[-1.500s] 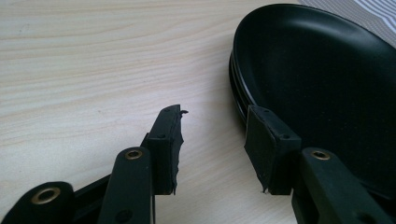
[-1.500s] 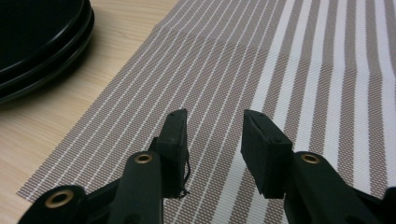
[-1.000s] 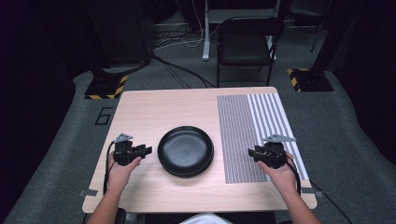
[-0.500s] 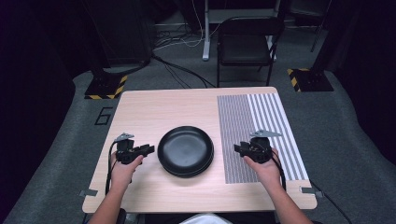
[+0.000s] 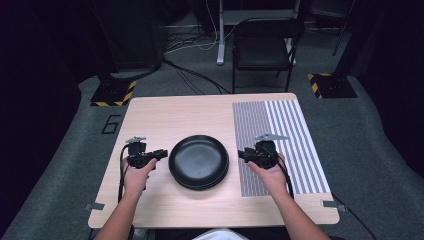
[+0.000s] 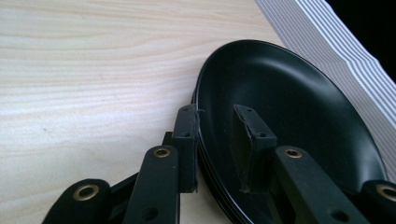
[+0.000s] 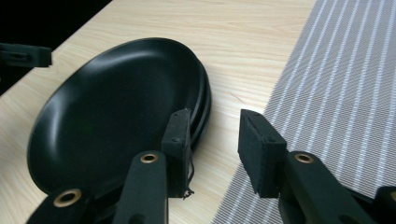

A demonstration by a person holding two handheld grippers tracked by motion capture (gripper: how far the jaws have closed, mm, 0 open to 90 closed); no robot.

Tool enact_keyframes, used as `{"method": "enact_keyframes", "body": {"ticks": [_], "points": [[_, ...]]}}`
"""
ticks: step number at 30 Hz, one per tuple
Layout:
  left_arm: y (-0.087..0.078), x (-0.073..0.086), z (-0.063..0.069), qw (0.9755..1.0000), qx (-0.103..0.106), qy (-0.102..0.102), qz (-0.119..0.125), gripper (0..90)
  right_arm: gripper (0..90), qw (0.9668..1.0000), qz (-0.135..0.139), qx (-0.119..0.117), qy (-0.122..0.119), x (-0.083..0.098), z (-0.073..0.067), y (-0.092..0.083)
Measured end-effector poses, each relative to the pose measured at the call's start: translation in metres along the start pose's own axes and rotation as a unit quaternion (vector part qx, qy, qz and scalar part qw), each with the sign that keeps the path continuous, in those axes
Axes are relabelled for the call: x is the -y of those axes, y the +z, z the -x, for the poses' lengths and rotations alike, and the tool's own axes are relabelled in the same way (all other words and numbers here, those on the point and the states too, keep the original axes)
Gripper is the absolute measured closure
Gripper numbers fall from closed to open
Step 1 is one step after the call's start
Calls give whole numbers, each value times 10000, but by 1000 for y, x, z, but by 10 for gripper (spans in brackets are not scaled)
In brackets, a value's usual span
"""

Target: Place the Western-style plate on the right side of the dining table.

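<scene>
A stack of black plates point(image 5: 199, 161) lies in the middle of the wooden table point(image 5: 175, 115). My left gripper point(image 5: 161, 153) is at the stack's left rim. In the left gripper view its jaws stand open astride the rim of the plates point(image 6: 299, 107), one finger point(image 6: 187, 140) outside and the other over the inside. My right gripper point(image 5: 242, 154) is close to the stack's right rim. In the right gripper view it point(image 7: 215, 144) is open, with its left finger point(image 7: 178, 140) at the edge of the plates point(image 7: 116, 107) and nothing held.
A grey striped mat point(image 5: 280, 140) covers the table's right part, just right of the plates; it shows too as the mat point(image 7: 336, 93) under my right jaw. A black chair point(image 5: 265, 45) and cables lie on the floor beyond the far edge.
My right gripper has moved left across the striped mat to the plates' right rim. My left gripper has edged right to the left rim.
</scene>
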State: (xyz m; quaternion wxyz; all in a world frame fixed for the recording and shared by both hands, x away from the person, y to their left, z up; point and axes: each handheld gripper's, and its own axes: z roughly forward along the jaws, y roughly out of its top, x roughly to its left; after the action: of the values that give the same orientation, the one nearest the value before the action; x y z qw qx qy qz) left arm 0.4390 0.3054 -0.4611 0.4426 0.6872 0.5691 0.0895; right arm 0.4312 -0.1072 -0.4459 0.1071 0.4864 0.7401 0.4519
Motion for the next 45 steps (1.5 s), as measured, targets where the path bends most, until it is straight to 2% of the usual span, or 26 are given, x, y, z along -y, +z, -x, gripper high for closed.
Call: {"method": "enact_keyframes", "body": {"ticks": [3, 8, 10, 12, 13, 16, 18, 22, 27, 31, 36, 42, 45], "points": [[4, 2, -1, 10000, -45, -20, 5, 729, 672, 9999, 31, -46, 134, 0, -3, 6], [8, 9, -7, 9992, 238, -328, 23, 748, 675, 9994, -37, -91, 333, 3, -7, 19], [9, 11, -7, 9991, 238, -363, 6, 749, 676, 9992, -55, -105, 378, 3, -7, 21], [11, 12, -7, 9990, 243, -386, -1, 748, 690, 9984, -77, -174, 526, 5, -9, 27], [11, 12, -9, 9992, 244, -326, -43, 751, 695, 9983, -77, -178, 546, 6, -9, 28], [13, 14, -8, 9986, 277, -456, -48, 765, 722, 9977, -60, -174, 646, 7, -10, 32], [14, 14, -8, 9985, 278, -469, -57, 772, 732, 9970, -24, -185, 751, 9, -10, 34], [16, 16, -9, 9977, 351, -569, -119, 782, 736, 9964, -52, -210, 820, 9, -9, 37], [19, 17, -10, 9974, 371, -599, -148, 779, 723, 9954, -114, -265, 915, 11, -9, 40], [20, 19, -13, 9961, 430, -746, -179, 786, 717, 9947, -182, -263, 974, 13, -7, 43], [22, 22, -15, 9940, 547, -926, -221, 806, 708, 9924, -274, -375, 1142, 19, -4, 48], [22, 22, -14, 9946, 511, -880, -214, 810, 712, 9908, -311, -441, 1242, 22, -4, 52], [21, 22, -11, 9958, 432, -787, -194, 811, 720, 9906, -301, -481, 1247, 22, -5, 53]]}}
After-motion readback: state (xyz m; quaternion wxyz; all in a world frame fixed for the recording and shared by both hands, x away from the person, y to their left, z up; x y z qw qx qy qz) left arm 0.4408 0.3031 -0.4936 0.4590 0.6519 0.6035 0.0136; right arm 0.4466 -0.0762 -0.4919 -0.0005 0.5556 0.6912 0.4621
